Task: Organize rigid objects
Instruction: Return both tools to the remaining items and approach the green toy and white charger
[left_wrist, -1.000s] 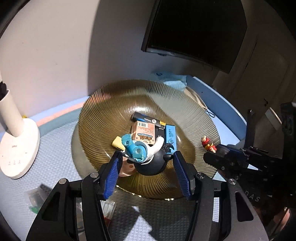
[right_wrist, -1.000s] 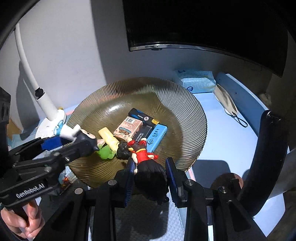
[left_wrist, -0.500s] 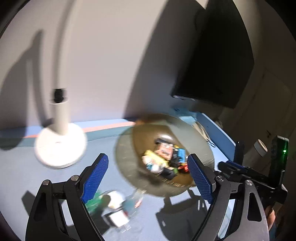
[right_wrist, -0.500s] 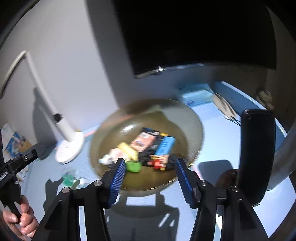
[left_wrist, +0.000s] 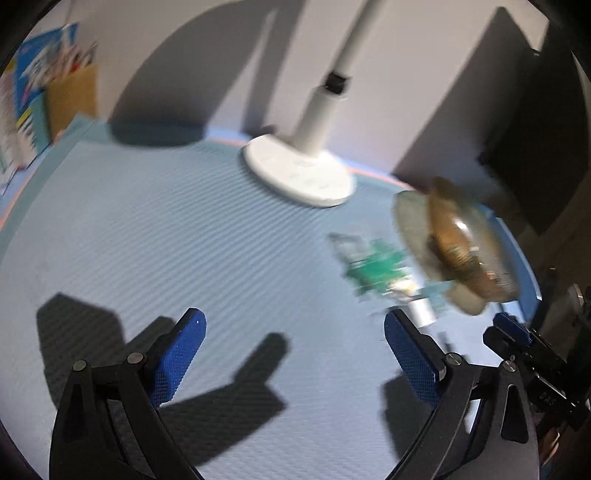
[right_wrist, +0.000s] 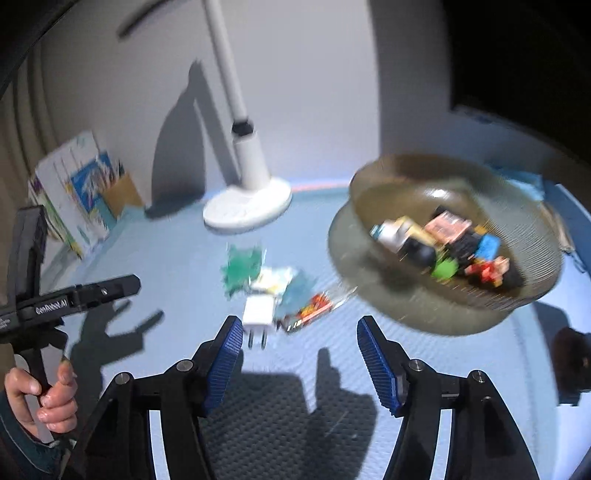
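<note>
Rigid objects lie in two groups on the pale blue table (right_wrist: 155, 258). One group fills the ribbed amber glass bowl (right_wrist: 424, 184) at far right: a peach carton (right_wrist: 447, 227), a blue box (right_wrist: 489, 246), a red figure (right_wrist: 487, 271), a green piece (right_wrist: 445, 267) and a black-and-white figure (right_wrist: 402, 240). The white desk lamp (right_wrist: 247, 206) stands to the left of the bowl at the far wall. The loose group sits between lamp and tools: green pieces (right_wrist: 242, 267), a white charger plug (right_wrist: 258, 312), a red-orange packet (right_wrist: 314, 308). Left tool (left_wrist: 293, 354): jaws opening wide, nothing between them. Right tool (right_wrist: 299, 363): jaws opening, about half spread, nothing gripped; the plug lies just beyond its left pad. A hand (right_wrist: 44, 395) grips the left tool's handle.
</note>
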